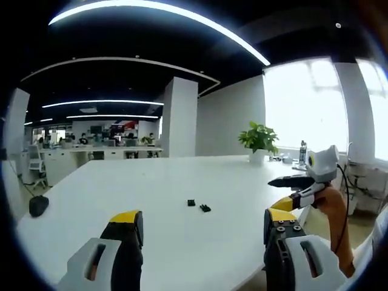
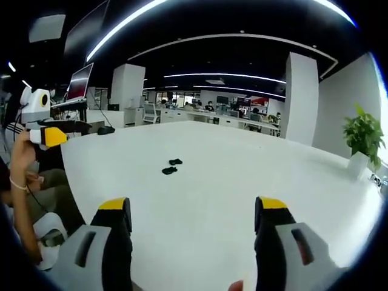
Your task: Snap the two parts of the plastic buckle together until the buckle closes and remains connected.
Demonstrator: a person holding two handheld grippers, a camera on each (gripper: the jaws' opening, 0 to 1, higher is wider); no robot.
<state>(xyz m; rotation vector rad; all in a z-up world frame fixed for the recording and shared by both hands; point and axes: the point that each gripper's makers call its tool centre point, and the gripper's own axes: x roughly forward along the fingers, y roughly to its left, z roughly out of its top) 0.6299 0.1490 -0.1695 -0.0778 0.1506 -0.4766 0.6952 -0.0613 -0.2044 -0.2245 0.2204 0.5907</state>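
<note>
Two small black buckle parts lie apart from each other on the white table [image 1: 151, 182]: one part [image 1: 191, 202] to the left, the other part [image 1: 205, 208] just right of it. In the right gripper view they are the farther part [image 2: 175, 162] and the nearer part [image 2: 170, 171]. My left gripper [image 1: 203, 221] is open, held above the table short of the parts, nothing between its yellow-tipped jaws. My right gripper [image 2: 193, 209] is also open and empty, well back from the parts. Each gripper shows at the edge of the other's view, held off the table's edge.
A potted plant [image 1: 259, 138] stands at the table's far side near bright windows. A dark rounded object [image 1: 38, 206] lies at the table's left edge. A person's hand [image 1: 333, 212] holds the right gripper past the table's rim. Office desks and a pillar stand behind.
</note>
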